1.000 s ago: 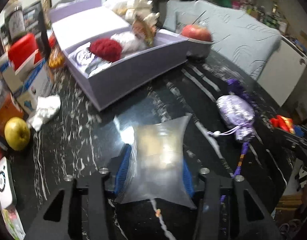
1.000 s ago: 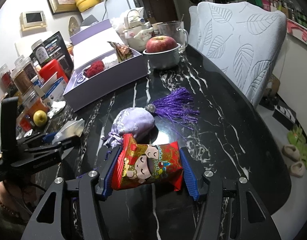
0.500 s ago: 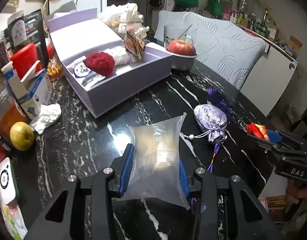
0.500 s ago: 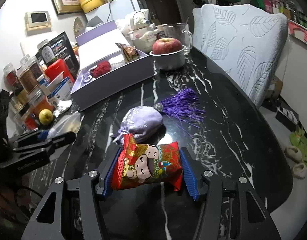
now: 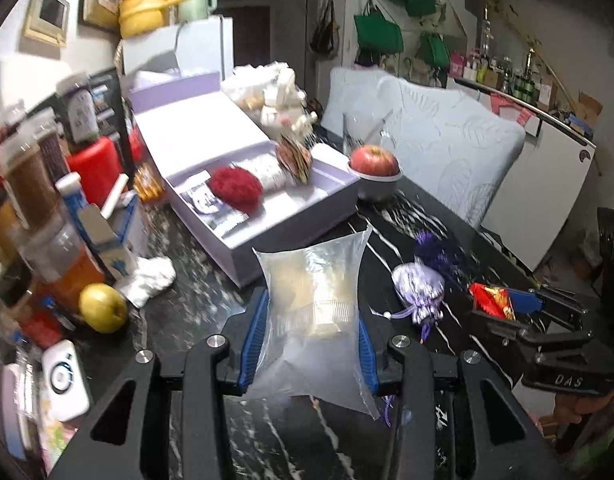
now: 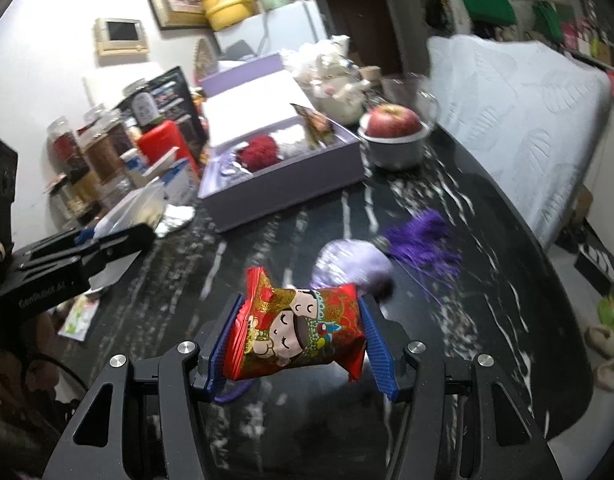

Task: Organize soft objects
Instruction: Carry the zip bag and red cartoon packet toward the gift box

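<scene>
Blue pads of the left gripper (image 5: 310, 340) are pressed on both sides of a clear plastic bag (image 5: 313, 312), so this tool is clamped on it. A second ago the bag lay low over the dark table (image 5: 195, 292); now it is lifted, and the purple box (image 5: 291, 224) stands just behind its top edge. The right gripper (image 6: 303, 340) is closed on a red packet (image 6: 297, 334) in the same way, and it also is higher than before, off the table. I judge that both things are on the way to the box, so the carrying step is well begun and the placing is not yet done.

The bag is thin, puffed with air and half transparent, with something pale inside. The packet is glossy foil with a cartoon face, swollen like a small pillow. A lilac satin pouch (image 6: 353, 266) with a purple tassel (image 6: 421, 240) remains on the table between the grippers and the box. Inside the box a fuzzy red ball (image 5: 235, 189) lies near some wrapped things.
</scene>
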A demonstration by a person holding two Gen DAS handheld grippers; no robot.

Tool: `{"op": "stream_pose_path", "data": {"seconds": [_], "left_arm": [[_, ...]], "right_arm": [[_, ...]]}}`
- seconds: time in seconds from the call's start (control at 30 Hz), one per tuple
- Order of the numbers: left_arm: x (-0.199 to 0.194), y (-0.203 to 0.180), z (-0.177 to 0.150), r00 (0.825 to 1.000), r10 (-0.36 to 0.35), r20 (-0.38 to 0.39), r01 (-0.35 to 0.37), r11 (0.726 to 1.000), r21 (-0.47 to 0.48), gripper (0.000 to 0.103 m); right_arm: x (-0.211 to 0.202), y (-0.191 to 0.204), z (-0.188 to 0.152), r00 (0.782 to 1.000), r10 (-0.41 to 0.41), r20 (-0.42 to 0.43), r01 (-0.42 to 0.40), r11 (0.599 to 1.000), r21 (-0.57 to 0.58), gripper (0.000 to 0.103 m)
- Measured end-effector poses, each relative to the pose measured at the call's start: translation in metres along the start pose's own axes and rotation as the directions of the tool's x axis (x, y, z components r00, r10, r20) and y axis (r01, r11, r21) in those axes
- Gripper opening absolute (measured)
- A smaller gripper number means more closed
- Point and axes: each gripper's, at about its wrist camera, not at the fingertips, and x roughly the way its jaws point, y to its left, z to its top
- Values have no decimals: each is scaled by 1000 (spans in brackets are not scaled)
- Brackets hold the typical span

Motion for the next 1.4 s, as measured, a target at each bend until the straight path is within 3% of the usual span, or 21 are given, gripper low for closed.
{"op": "stream_pose_path", "data": {"seconds": [0.4, 0.67, 1.1, 1.4], "left_arm": [[-24, 20, 36, 992, 44, 116, -45, 999, 3, 40], [-23, 34, 68, 982, 60, 179, -63, 998, 11, 40], [8, 59, 116, 968, 92, 234, -92, 996, -9, 40], [50, 75, 150, 954, 133, 268, -131, 991, -25, 40]], "right_arm": [[-8, 41, 53, 989, 126, 73, -116, 986, -120, 57], [-5, 55, 93, 980, 157, 120, -134, 973, -187, 57], [26, 59, 163, 972, 151, 179, -106, 966, -235, 57], [60, 52, 210, 966, 151, 212, -93, 961, -259, 57]]}}
